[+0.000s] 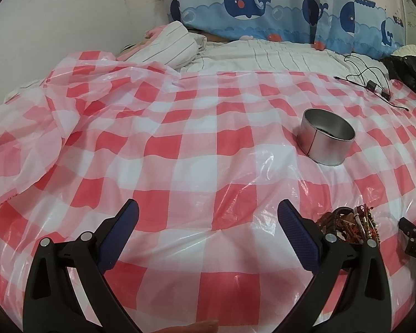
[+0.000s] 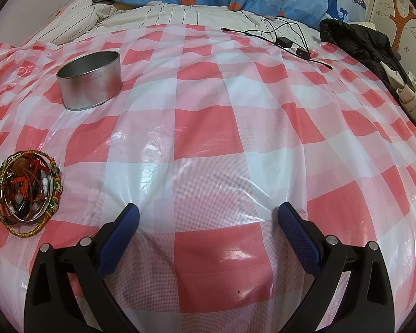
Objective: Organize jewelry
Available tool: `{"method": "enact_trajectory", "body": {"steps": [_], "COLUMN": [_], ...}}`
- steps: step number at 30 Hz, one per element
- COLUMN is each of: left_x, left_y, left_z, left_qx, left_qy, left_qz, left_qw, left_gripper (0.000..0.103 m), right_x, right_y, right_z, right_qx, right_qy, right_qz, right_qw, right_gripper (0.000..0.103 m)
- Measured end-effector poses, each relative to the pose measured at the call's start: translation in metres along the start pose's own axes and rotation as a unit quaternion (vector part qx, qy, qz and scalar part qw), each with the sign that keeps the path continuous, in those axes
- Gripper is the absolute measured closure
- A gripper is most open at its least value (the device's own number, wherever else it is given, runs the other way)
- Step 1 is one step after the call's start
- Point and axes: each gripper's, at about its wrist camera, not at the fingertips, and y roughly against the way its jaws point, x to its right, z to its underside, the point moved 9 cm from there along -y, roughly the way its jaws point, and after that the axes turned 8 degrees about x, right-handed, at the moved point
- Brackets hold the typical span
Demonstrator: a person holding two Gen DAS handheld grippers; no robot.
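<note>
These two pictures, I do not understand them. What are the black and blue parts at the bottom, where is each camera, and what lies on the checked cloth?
A person holds two hand-held tools, each with a camera looking along its claw. One picture comes from the left claw, the other from the right claw. The blue parts are the finger pads. Both claws are open and hold nothing. On the red and white plastic cloth stand a round metal tin, open at the top, and a pile of jewelry: bracelets, beads and cords. Black cables lie farther back.
</note>
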Motion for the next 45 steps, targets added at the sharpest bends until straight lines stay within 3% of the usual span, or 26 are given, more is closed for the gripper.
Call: {"method": "enact_trajectory", "body": {"steps": [16, 29, 45], "left_x": [0.007, -0.004, -0.018], "left_y": [-0.003, 0.012, 0.016], "left_z": [0.008, -0.005, -0.005], "left_qx": [-0.023, 0.006, 0.001], "left_qy": [-0.013, -0.044, -0.041], "left_qz": [0.013, -0.029, -0.047], "left_qw": [0.9996, 0.9986, 0.9981], "left_gripper": [0.006, 0.006, 0.006], "right_x": [0.000, -0.001, 0.000], "right_y": [0.001, 0.001, -0.001], "right_z": [0.000, 0.000, 0.000], "right_qx": [0.000, 0.002, 0.002], "right_qy": [0.001, 0.006, 0.009], "right_qz": [0.001, 0.006, 0.009], "right_qw": [1.000, 1.000, 1.000], "right_gripper": [0.007, 0.007, 0.007]}}
